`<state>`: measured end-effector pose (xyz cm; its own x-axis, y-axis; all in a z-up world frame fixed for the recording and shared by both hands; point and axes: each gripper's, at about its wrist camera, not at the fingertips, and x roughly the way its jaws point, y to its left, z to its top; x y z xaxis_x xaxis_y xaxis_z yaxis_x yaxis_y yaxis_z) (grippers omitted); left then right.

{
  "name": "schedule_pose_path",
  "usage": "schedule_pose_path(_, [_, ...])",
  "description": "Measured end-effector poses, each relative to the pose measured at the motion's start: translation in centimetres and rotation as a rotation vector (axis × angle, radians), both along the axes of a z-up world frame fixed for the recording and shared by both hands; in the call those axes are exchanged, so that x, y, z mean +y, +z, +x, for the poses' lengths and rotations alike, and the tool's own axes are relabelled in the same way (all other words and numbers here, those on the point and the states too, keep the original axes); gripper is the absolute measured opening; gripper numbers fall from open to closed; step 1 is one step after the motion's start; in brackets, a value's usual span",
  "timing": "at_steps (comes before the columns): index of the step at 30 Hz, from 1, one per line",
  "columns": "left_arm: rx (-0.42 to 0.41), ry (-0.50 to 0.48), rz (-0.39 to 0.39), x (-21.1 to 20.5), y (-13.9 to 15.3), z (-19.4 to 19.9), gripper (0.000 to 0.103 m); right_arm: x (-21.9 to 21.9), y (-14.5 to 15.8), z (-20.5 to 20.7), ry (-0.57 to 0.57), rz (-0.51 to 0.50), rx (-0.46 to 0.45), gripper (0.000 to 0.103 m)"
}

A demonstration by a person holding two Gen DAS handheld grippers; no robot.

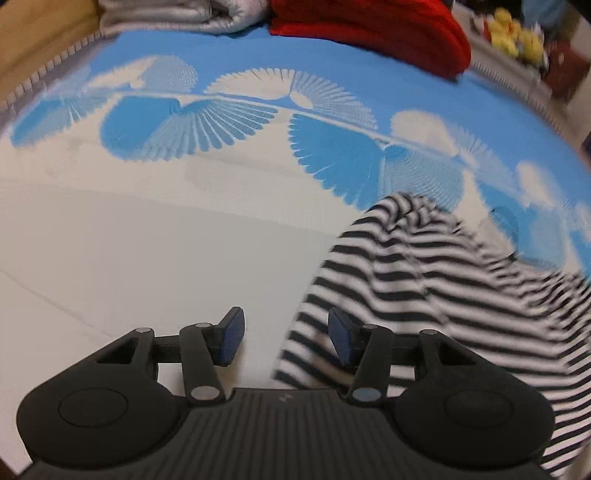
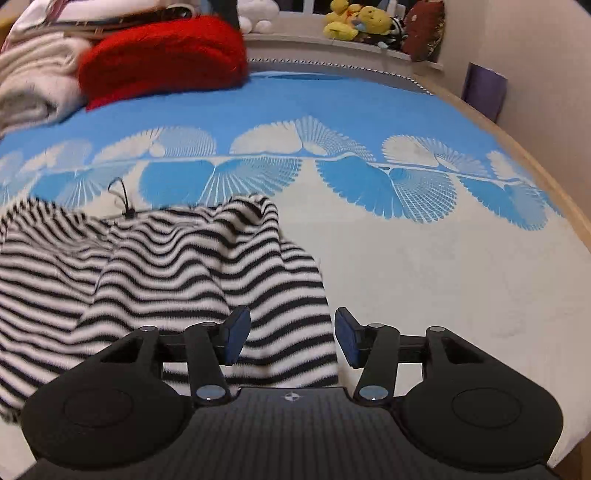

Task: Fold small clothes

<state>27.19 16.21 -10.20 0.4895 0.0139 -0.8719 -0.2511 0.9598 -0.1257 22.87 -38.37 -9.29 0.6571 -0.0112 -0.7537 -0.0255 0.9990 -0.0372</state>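
Left wrist view. My left gripper (image 1: 286, 341) stands with its jaws apart and nothing pinched between them; its right-hand pad (image 1: 341, 341) lies over the edge of the striped top (image 1: 424, 295), while the other pad is over the bare bedspread (image 1: 129, 240). The top lies crumpled at the right of this view, on the pale part of the bedspread, well short of the red blanket (image 1: 369, 33) at the far end.

Right wrist view. My right gripper (image 2: 291, 341) is likewise parted and empty, with the top's near edge (image 2: 288, 350) showing between the jaws but not gripped. The top (image 2: 166, 266) spreads to the left, rumpled into soft ridges, a dark cord (image 2: 123, 195) at its far edge.

I judge the top light, limp and knitted: it will sag and bunch, not slide stiffly. Best taken at two hem or shoulder corners, one per gripper, pinching a single layer where possible.
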Motion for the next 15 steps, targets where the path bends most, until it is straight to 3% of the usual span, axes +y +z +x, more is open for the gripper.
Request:
schedule_pose_path(3, [-0.008, -0.043, -0.063, -0.8, 0.1, 0.4, 0.056, -0.4, -0.4, 1.1, -0.014, 0.024, -0.007, 0.053])
schedule_pose_path(7, [-0.042, -0.12, -0.043, -2.4, -0.2, 1.2, 0.056, -1.0, -1.2, 2.6, -0.041, 0.072, -0.001, 0.056])
schedule_pose_path(15, [-0.075, -0.135, 0.026, -3.1, -1.7, 3.9, 0.056, -1.1, -3.7, 6.6, -0.076, 0.104, 0.032, 0.057])
